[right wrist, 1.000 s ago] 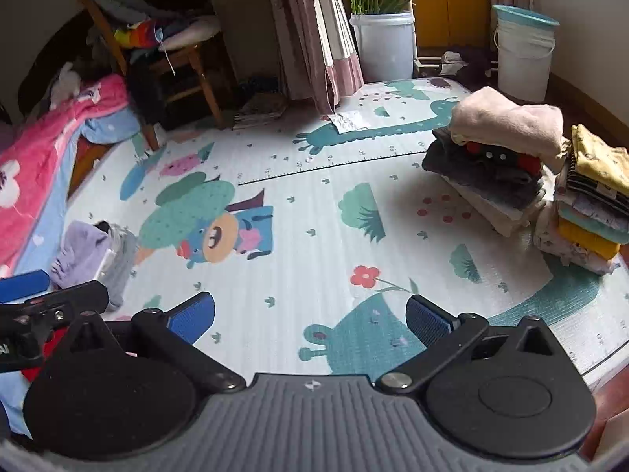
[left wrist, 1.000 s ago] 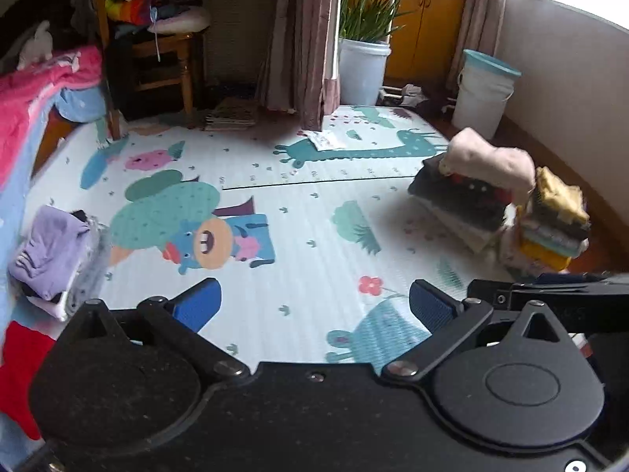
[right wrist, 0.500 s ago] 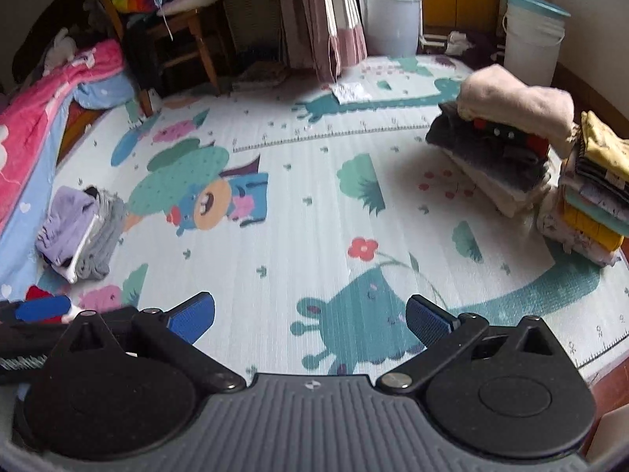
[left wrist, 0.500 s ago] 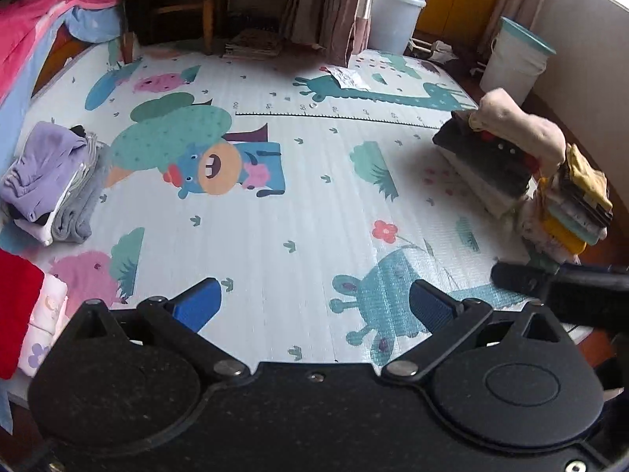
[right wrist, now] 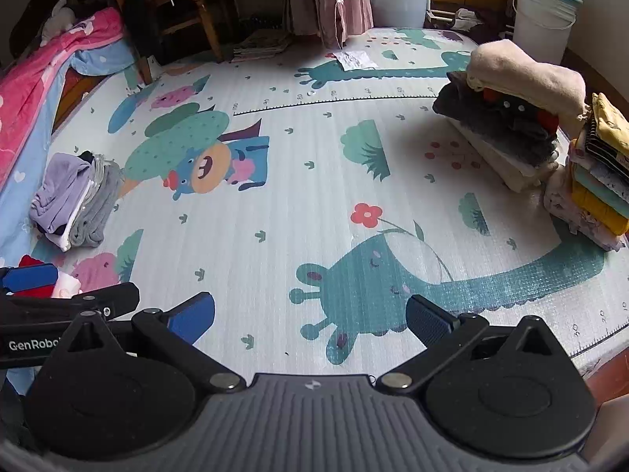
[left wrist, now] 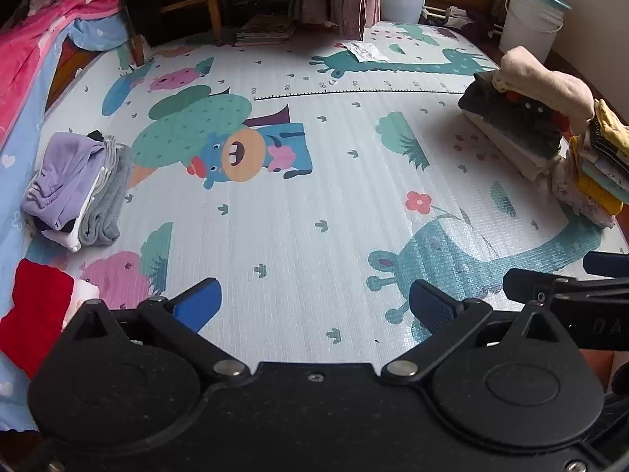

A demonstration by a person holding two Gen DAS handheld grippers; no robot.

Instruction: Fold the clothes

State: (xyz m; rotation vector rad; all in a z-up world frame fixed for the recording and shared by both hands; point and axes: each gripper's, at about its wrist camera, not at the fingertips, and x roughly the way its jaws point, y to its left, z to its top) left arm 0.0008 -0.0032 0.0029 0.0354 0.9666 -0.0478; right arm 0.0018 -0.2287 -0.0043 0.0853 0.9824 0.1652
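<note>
Both grippers now tilt down over the play mat [left wrist: 314,212] instead of facing the room; left gripper [left wrist: 314,306] and right gripper [right wrist: 310,314] fingers apart, empty, likely between garments.

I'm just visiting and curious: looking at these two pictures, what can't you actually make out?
- Red garment, left wrist view: cut off by the left gripper body and the frame edge; its shape is unclear.
- Yellow-topped stack, right wrist view: runs off the right edge.
- Paper sheet on the play mat: print too small to read.
</note>
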